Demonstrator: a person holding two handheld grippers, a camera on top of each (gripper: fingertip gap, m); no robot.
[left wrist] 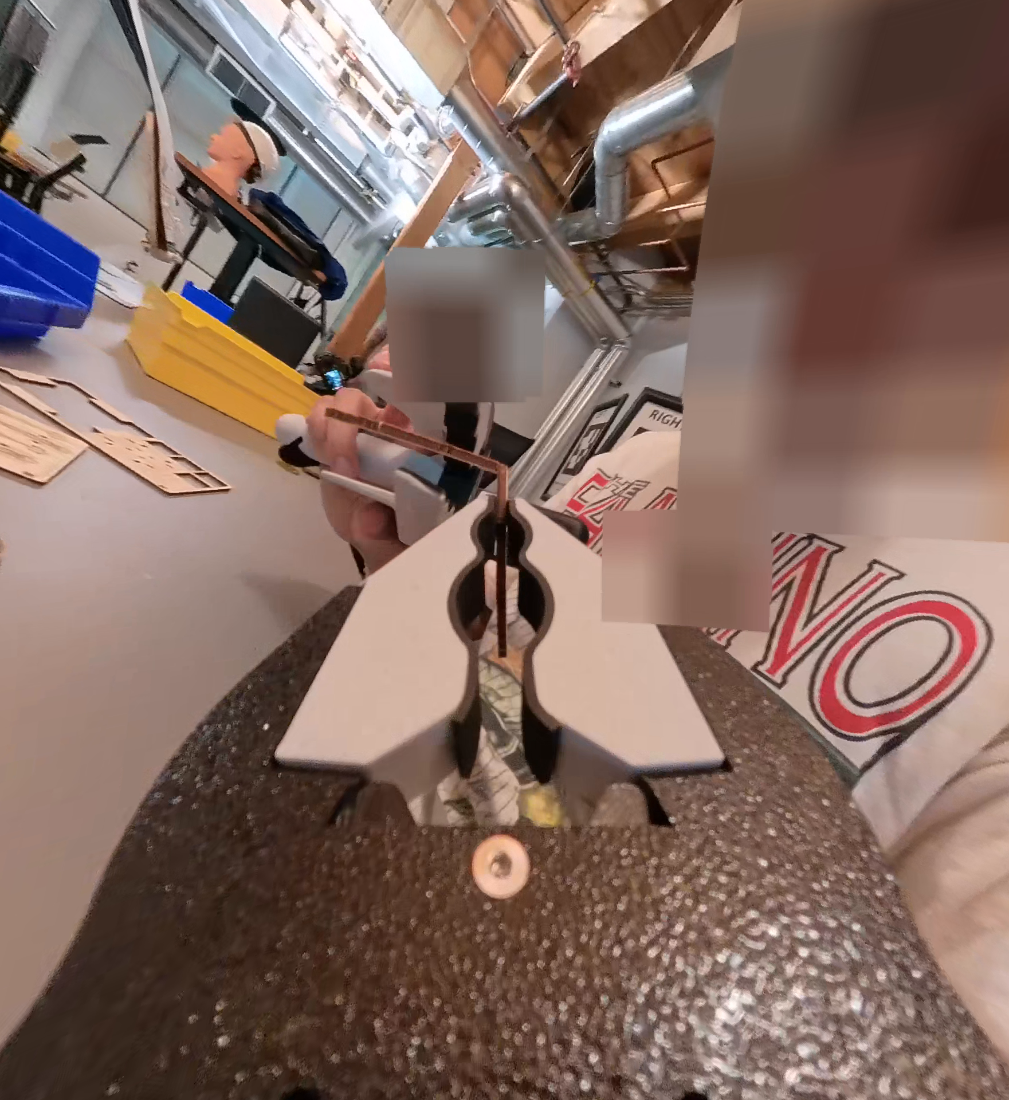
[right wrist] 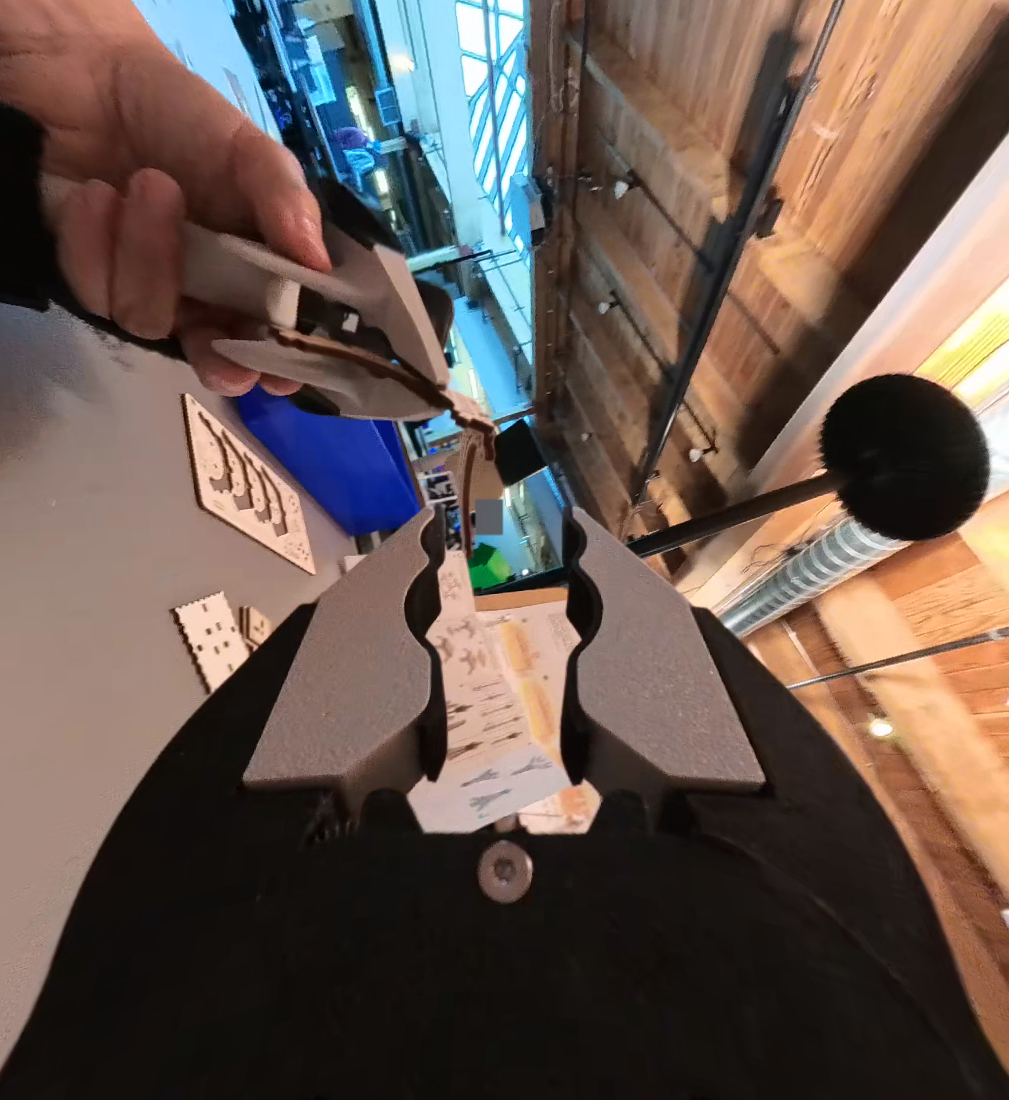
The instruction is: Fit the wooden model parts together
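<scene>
My left gripper is shut on a thin wooden model part, seen edge-on between its grey fingers. A second thin wooden strip joins it at a right angle just past the tips and runs up-left. In the right wrist view the left gripper, held by a hand, clamps the jagged wooden part, and a curved wooden piece hangs from its end. My right gripper is open and empty, just below that curved piece. It also shows in the left wrist view, held by a hand.
Cut-out wooden sheets lie on the grey table. A blue bin and a yellow bin stand farther back. A printed instruction sheet lies below my right gripper. A black fuzzy ball on a rod is at right. A person in a white shirt is close. Left tips to right tips: about 4 cm.
</scene>
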